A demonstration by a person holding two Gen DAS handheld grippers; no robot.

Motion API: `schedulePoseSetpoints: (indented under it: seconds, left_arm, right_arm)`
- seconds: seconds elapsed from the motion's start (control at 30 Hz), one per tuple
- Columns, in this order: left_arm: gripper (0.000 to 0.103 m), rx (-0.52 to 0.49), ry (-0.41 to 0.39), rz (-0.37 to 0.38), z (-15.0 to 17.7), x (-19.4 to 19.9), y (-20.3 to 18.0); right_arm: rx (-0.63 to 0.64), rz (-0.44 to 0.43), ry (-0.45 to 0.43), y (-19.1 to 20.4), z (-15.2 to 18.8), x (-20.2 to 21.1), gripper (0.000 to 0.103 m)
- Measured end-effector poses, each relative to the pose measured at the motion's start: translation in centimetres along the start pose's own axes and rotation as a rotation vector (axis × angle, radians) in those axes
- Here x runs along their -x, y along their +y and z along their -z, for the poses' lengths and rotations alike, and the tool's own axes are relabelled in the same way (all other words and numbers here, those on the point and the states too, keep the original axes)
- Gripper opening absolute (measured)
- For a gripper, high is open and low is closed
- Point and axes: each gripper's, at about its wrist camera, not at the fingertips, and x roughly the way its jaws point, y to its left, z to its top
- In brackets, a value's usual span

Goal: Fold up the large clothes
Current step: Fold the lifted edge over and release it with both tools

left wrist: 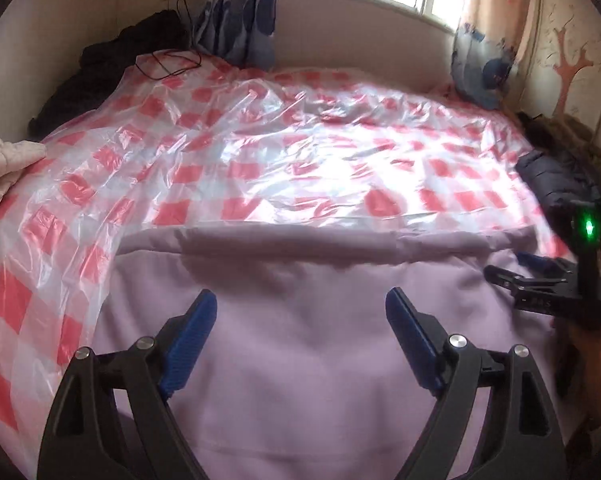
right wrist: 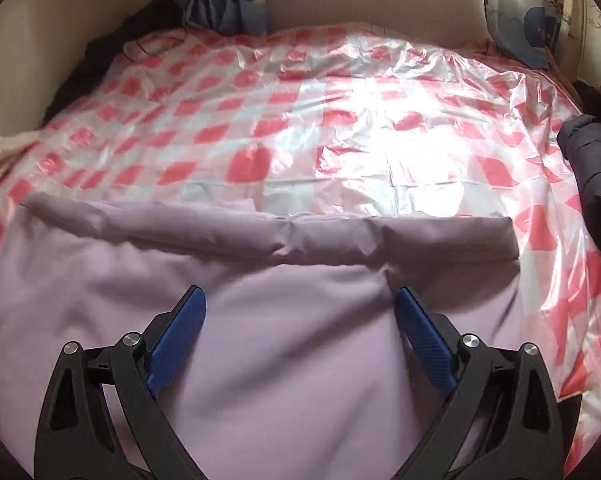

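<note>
With both sets of jaws spread wide and nothing between the blue pads, no grip on anything at this moment. Left hand-held gripper [left wrist: 300, 300] poised over the large pale lilac padded garment [left wrist: 320, 340], pads clear of the cloth; right hand-held gripper [right wrist: 300, 300] likewise over that same lilac garment [right wrist: 260, 340], empty. Visible off to the right of the left gripper: the right gripper's black body [left wrist: 548, 288] with a green light, held by a hand only dimly seen.

Judged as part-way through: directly beneath and ahead of both grippers, a smooth doubled panel of lilac fabric, with a thick rolled or folded band [right wrist: 340, 240] running crosswise just beyond the fingertips — looks like one fold laid and released. Likely left: at least one more fold to make a compact bundle, though the near part of the garment lies out of view, so hard to say how much.

Fabric matte, slightly puffy, a few soft creases radiating near the right gripper's right pad. Underneath and beyond, a glossy red-and-white checked plastic sheet [left wrist: 260, 152] covering the bed. Farther right, a dark quilted jacket [right wrist: 592, 160] at the sheet's edge.
</note>
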Motion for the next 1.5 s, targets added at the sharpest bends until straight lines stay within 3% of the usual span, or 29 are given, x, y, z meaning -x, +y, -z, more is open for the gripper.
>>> schedulePoseSetpoints:
  seconds: [0.03,0.1,0.17,0.23,0.33,0.43,0.53,0.6,0.7,0.77,0.87,0.93,1.03,1.1,1.23,1.3,1.43,1.5]
  left_arm:
    - [0.083,0.015,0.046,-0.014,0.9,-2.3,1.1]
    - [0.083,0.111,0.103,0.030,1.7,-5.5,3.7]
    - [0.083,0.164,0.115,0.040,2.4,-5.6,4.5]
    - [0.083,0.152,0.109,0.008,2.2,-4.5,4.2]
    - [0.083,0.132,-0.007,-0.030,0.9,-0.1,3.5]
    - [0.084,0.099,-0.082,-0.096,-0.3,2.0,3.0]
    - [0.084,0.130,-0.021,-0.093,0.6,-0.5,3.9]
    - [0.084,0.167,-0.017,-0.061,1.5,-1.8,4.7]
    - [0.084,0.171,-0.019,-0.076,1.7,-2.0,4.8]
    - [0.084,0.163,-0.005,-0.085,2.0,-2.3,4.7]
    - [0.084,0.166,-0.020,-0.083,2.4,-2.0,4.8]
    - [0.084,0.168,-0.025,-0.080,2.4,-1.9,4.8]
    - [0.084,0.171,-0.032,-0.072,2.4,-1.9,4.9]
    - [0.084,0.186,-0.049,-0.050,2.4,-1.5,4.9]
    - [0.085,0.163,-0.062,-0.077,2.5,-1.5,4.5]
    - [0.085,0.158,-0.064,-0.079,2.7,-1.6,4.5]
    - [0.086,0.159,-0.071,-0.073,2.9,-1.7,4.6]
    - [0.086,0.156,-0.074,-0.074,2.9,-1.7,4.6]
  right_arm:
    - [-0.018,-0.015,0.037,-0.4,-0.3,-1.9,0.096]
    - [-0.048,-0.043,0.031,-0.6,-0.9,-3.0,0.096]
    - [-0.022,-0.027,0.062,-0.2,-1.4,-3.9,0.096]
    - [-0.029,-0.029,0.079,-0.4,-1.3,-3.7,0.096]
    - [-0.065,-0.090,-0.042,-0.2,-1.9,0.1,0.096]
    - [0.028,-0.103,-0.096,2.8,-3.6,1.7,0.096]
    - [0.098,-0.020,0.040,5.0,-4.9,-3.4,0.096]
    - [0.043,-0.084,0.136,4.5,-4.5,-7.4,0.096]
    - [0.031,-0.087,0.173,4.3,-4.9,-8.5,0.096]
    - [0.034,-0.092,0.180,4.0,-5.2,-7.2,0.096]
    - [0.005,-0.080,0.074,2.4,-5.2,-2.1,0.096]
    - [-0.004,0.018,0.003,0.3,-4.7,0.4,0.096]
    - [-0.058,0.113,0.054,-4.0,-2.7,-1.6,0.096]
    - [-0.155,-0.008,0.084,-6.5,-1.1,-3.7,0.096]
    - [-0.072,0.075,0.086,-4.8,-1.3,-3.7,0.096]
    - [-0.078,0.070,0.095,-4.8,-1.6,-2.7,0.096]
    - [-0.099,-0.032,-0.059,-3.3,-0.6,3.7,0.096]
    - [-0.058,-0.024,-0.072,-2.2,0.7,4.5,0.096]
